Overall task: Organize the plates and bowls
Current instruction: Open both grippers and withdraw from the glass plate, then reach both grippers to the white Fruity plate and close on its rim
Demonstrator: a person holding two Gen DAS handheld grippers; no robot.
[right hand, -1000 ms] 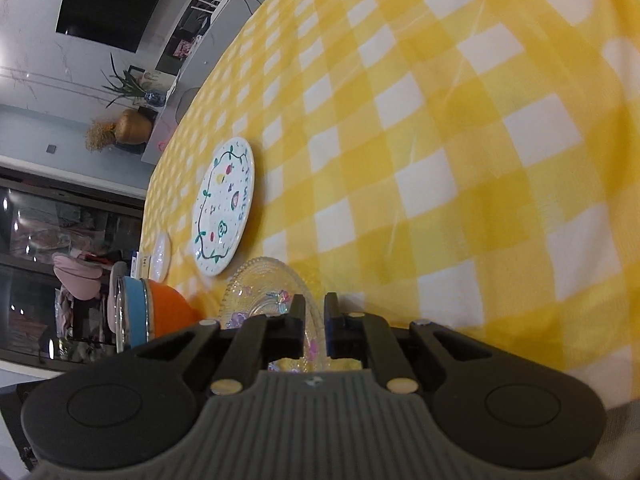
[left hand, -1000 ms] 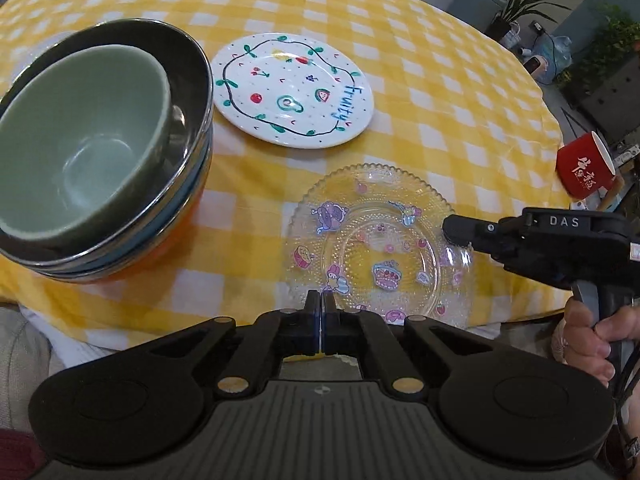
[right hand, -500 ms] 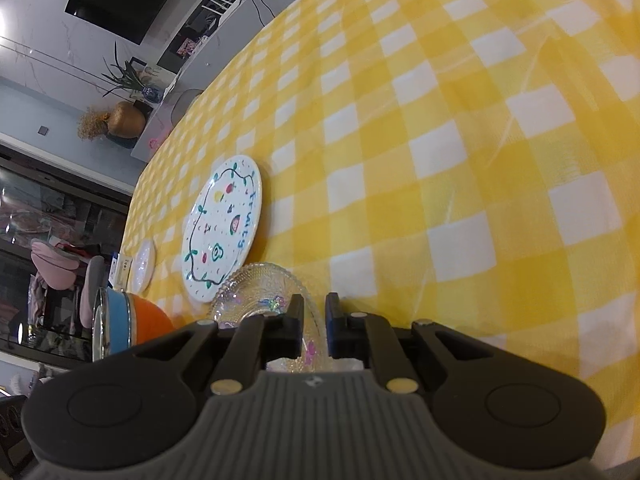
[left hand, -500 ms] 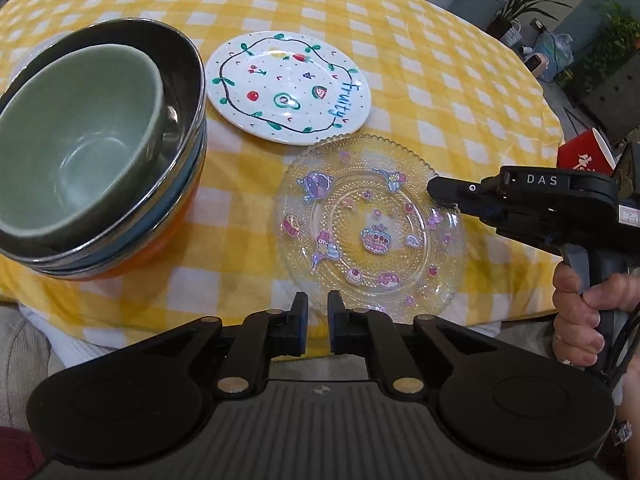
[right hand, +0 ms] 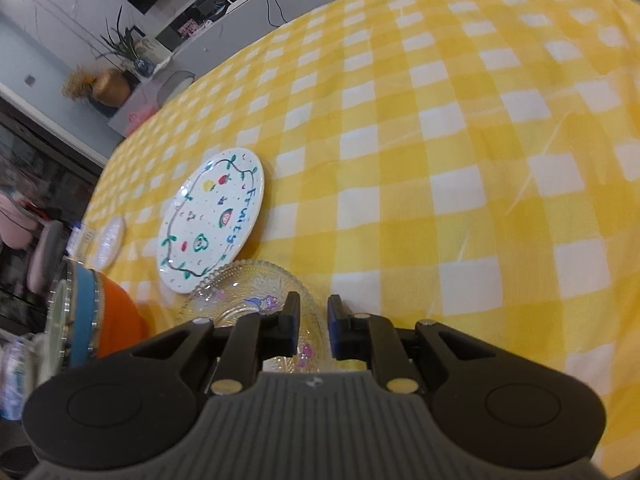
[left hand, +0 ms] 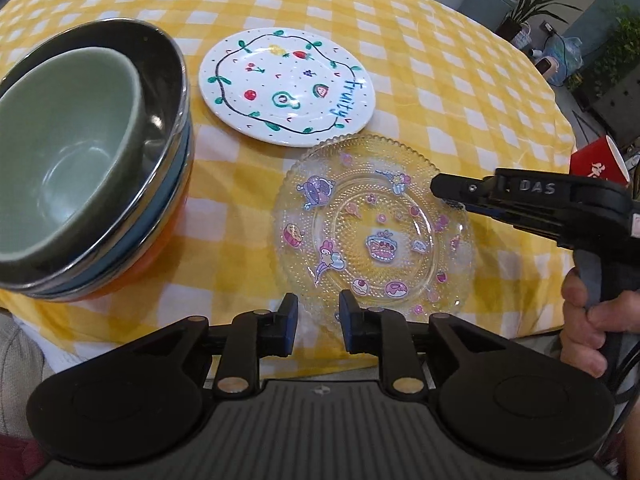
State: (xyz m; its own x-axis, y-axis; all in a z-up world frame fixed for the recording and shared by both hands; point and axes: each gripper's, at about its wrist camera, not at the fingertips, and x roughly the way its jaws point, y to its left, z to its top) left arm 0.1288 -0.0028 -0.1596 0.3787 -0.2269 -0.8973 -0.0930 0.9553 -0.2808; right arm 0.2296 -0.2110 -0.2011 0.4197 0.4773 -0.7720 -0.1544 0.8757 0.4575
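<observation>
A clear glass plate [left hand: 372, 232] with cartoon stickers lies on the yellow checked tablecloth, its far rim next to a white "fruity" plate [left hand: 286, 88]. My left gripper [left hand: 314, 316] is open at the glass plate's near rim, holding nothing. My right gripper [right hand: 313, 316] is open over the glass plate's [right hand: 248, 296] right rim; it shows in the left wrist view [left hand: 444, 190] with its fingertips [left hand: 438, 185] at that rim. A stack of bowls [left hand: 80, 152], green one on top, stands at the left. The white plate [right hand: 212, 220] also shows in the right wrist view.
The bowl stack [right hand: 92, 312] has orange and blue bowls at its base. A small white dish [right hand: 108, 242] lies beyond it. A red cup [left hand: 598, 160] stands off the table's right side. The table edge [left hand: 240, 360] runs just in front of my left gripper.
My left gripper was shut at the glass plate's near rim and has opened wider. The glass plate has moved away from the table edge toward the white plate. My right gripper opened a little.
</observation>
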